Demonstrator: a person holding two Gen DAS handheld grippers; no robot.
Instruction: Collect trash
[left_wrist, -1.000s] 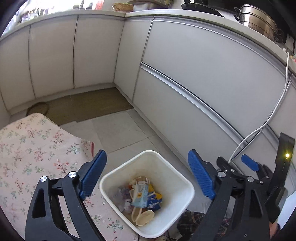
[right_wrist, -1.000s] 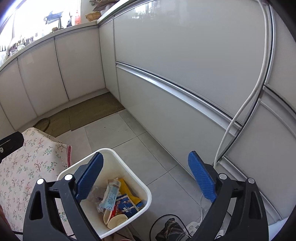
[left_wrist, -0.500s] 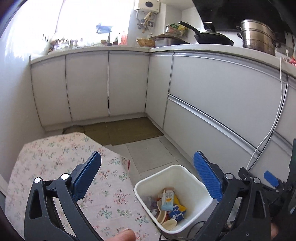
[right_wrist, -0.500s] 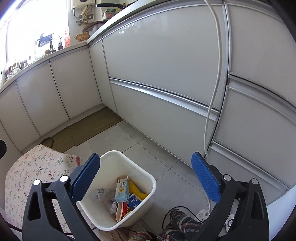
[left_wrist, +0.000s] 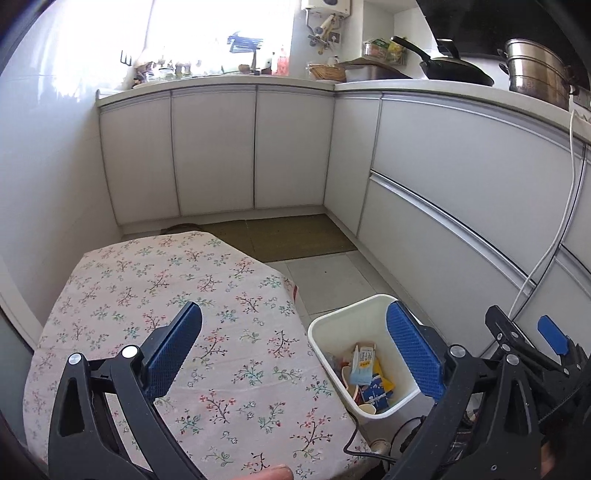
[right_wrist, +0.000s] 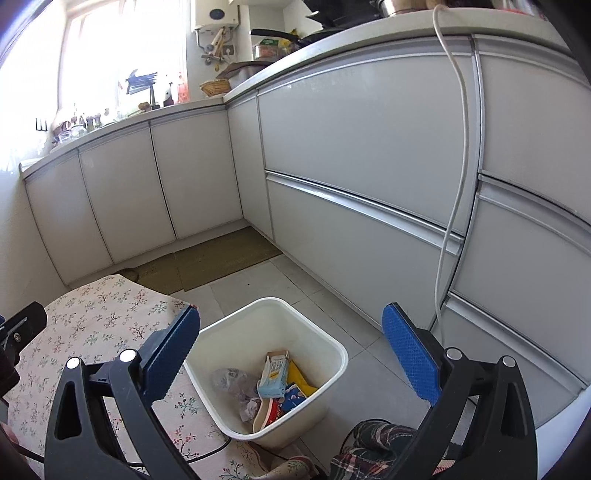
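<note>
Below the right hand-held gripper (right_wrist: 290, 345), jaws wide and empty, a squarish white plastic bin (right_wrist: 334, 349) on the tiled floor holds cartons and wrappers (right_wrist: 273, 374); left hand-held gripper (left_wrist: 293, 339) likewise released over the floral-clothed desk (left_wrist: 147, 280).

White bin (right_wrist: 334, 349), floral tablecloth (left_wrist: 147, 280)

Both grippers point forward and slanted downward, side by side. The left gripper (left_wrist: 293, 352) has its blue-padded jaws spread wide with nothing between the pads. The right gripper (right_wrist: 291, 352) is likewise spread to its full width and empty, its black frame showing at the left-wrist view's right edge.
</note>
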